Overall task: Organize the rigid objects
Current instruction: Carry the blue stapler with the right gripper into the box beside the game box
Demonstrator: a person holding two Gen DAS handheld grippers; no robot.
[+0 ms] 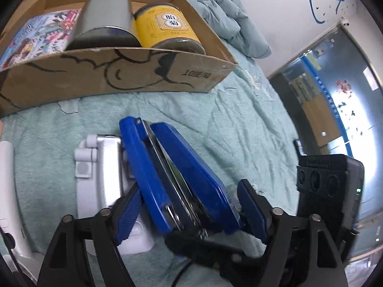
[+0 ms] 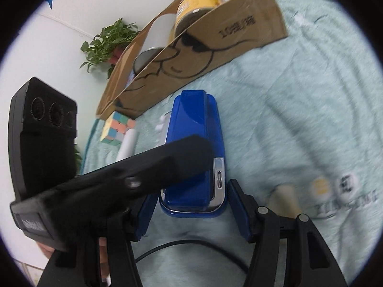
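Observation:
A blue stapler [image 1: 182,172] with chrome inside lies tilted on its side between the fingers of my left gripper [image 1: 190,187]. The left pad rests against its base and the right pad meets its top edge. In the right wrist view the same stapler [image 2: 194,124] points away from me. My right gripper [image 2: 192,191] is shut on its near end, a pad on each side. One black finger [image 2: 167,157] of the left gripper crosses over the stapler's top there. The cardboard box [image 1: 134,71] holds a grey tin [image 1: 105,24], a yellow jar [image 1: 167,26] and a colourful flat pack [image 1: 40,33].
A white plastic stand [image 1: 100,165] and a white tube [image 1: 7,167] lie left of the stapler on the green bedspread [image 1: 239,124]. A colour cube [image 2: 117,126] sits by the box's corner, near a potted plant [image 2: 107,43]. A crumpled quilt [image 1: 215,12] is behind the box. A black cable [image 2: 179,246] runs below.

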